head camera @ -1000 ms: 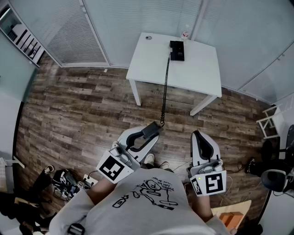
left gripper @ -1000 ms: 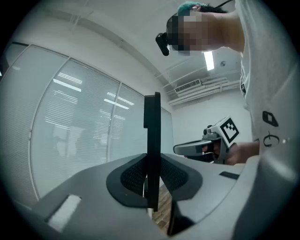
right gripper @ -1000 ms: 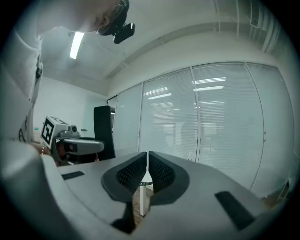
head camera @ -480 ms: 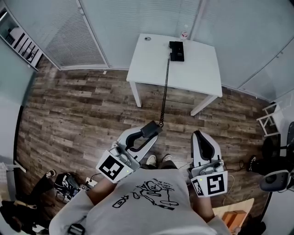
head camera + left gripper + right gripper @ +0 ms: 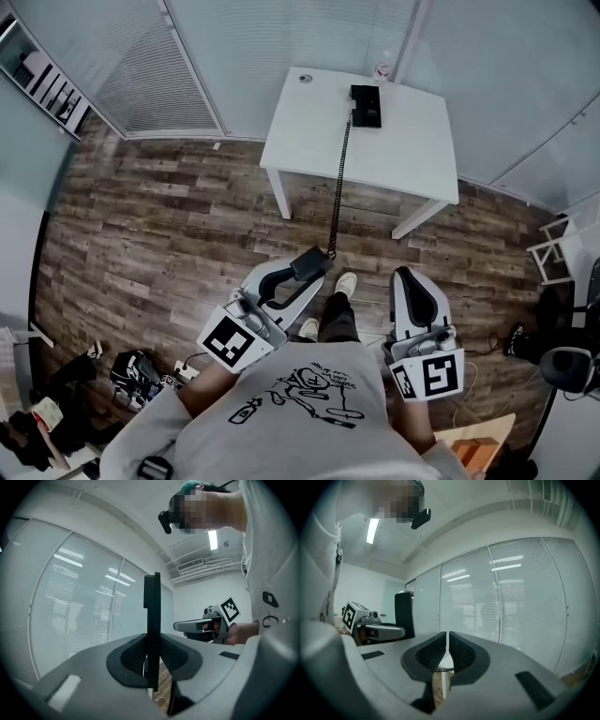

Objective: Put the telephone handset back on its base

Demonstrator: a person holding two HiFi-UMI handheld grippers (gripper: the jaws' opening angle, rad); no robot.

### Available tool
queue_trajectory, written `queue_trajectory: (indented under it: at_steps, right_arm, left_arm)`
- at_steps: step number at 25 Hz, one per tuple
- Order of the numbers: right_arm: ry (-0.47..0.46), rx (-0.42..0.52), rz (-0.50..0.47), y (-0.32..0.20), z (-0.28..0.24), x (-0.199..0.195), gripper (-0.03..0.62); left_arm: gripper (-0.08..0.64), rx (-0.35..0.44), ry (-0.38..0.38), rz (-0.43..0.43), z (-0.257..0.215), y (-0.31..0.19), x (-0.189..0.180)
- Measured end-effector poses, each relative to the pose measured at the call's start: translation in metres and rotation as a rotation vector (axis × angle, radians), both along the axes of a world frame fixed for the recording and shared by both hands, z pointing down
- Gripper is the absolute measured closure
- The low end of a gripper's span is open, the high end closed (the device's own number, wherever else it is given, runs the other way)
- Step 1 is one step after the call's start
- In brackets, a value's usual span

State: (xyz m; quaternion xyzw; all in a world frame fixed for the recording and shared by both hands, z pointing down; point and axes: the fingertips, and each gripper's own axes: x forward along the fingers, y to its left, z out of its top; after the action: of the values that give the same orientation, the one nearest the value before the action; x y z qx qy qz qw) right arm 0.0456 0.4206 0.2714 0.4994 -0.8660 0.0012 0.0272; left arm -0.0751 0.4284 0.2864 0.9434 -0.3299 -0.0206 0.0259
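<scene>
My left gripper (image 5: 302, 274) is shut on the black telephone handset (image 5: 308, 262), low over the wooden floor in front of me. In the left gripper view the handset (image 5: 151, 620) stands upright, pinched between the pads of that gripper (image 5: 152, 660). A coiled black cord (image 5: 336, 178) stretches from the handset up to the black phone base (image 5: 366, 105) on the white table (image 5: 412, 141) ahead. My right gripper (image 5: 412, 281) is shut and holds nothing; its pads nearly touch in the right gripper view (image 5: 447, 651), where the handset (image 5: 404, 613) shows at the left.
A small bottle (image 5: 381, 70) stands at the table's far edge. Glass walls with blinds lie behind the table. A shelf (image 5: 47, 84) is at the far left, bags (image 5: 131, 375) on the floor at the lower left, a white stool (image 5: 553, 253) and a chair (image 5: 562, 361) at the right.
The person's foot has stepped forward between the grippers and the view has shifted slightly. Both grippers keep their pose, the left one still holding the handset.
</scene>
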Motion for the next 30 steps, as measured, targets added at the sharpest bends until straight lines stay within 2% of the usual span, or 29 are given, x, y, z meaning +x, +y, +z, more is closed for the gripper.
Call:
queue_trajectory:
  at_steps: [7, 21, 30]
  right_arm:
    - [-0.030, -0.004, 0.018, -0.044, 0.005, 0.025, 0.577]
    - [-0.063, -0.025, 0.020, -0.157, 0.010, 0.087, 0.577]
    - [-0.084, -0.026, 0.017, -0.224, 0.010, 0.126, 0.577]
  left_arm:
    - [0.488, -0.024, -0.015, 0.002, 0.005, -0.046, 0.016]
    - [0.488, -0.058, -0.024, 0.004, 0.004, -0.161, 0.071]
    - [0.486, -0.066, -0.071, -0.009, 0.007, -0.225, 0.107]
